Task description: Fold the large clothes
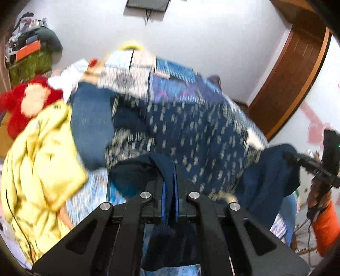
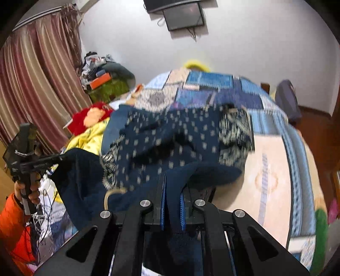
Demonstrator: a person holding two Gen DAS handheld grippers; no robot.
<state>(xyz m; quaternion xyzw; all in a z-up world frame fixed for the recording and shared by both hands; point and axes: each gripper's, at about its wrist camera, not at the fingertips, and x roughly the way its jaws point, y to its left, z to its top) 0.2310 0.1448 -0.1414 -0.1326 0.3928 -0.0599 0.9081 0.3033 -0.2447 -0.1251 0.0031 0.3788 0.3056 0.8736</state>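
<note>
With both tools, left [image 1: 170,180] and right [image 2: 173,191], clamping its hem, my soft, limp garment [image 2: 170,135] sags between them over the bed [image 2: 272,169].

on the bed in front of you lies a patchwork bedspread [image 2: 212,85] in blue and beige. at its left side you see a yellow quilted jacket [image 1: 38,152] and, just beside it, a red plush toy [image 1: 23,102]. in the far left corner a green box [image 2: 110,89] carries a pile of mixed things. striped curtains [image 2: 38,85] hang at the left, a dark screen [image 2: 182,17] is on the white wall, and a wooden door [image 1: 293,70] stands at the right.
</note>
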